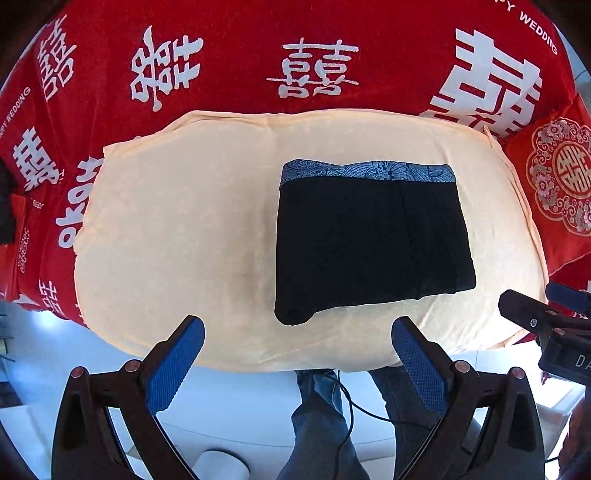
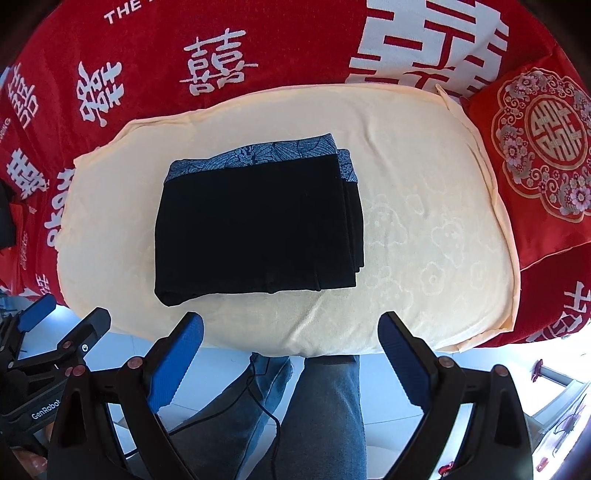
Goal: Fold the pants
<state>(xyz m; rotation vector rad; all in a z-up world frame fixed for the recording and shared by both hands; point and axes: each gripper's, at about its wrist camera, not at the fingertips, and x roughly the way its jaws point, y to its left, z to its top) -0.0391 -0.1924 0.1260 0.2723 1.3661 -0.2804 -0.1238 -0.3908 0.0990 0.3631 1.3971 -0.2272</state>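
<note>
The black pants (image 1: 371, 243) lie folded into a compact rectangle on a cream cloth (image 1: 184, 221), their blue patterned waistband at the far edge. The right wrist view has the same pants (image 2: 258, 225) left of centre, with stacked layers showing on their right side. My left gripper (image 1: 297, 339) hangs open near the cloth's front edge, short of the pants, nothing between its blue pads. My right gripper (image 2: 291, 332) is open too, just in front of the pants and apart from them. Each gripper shows at the other view's edge: the right one (image 1: 546, 310) and the left one (image 2: 66, 321).
A red blanket (image 1: 295, 29) with white characters covers the surface under the cream cloth (image 2: 424, 221). A red embroidered cushion (image 2: 535, 147) sits at the right. A person's legs in jeans (image 2: 314, 406) and a black cable (image 2: 266, 402) are below, over a pale floor.
</note>
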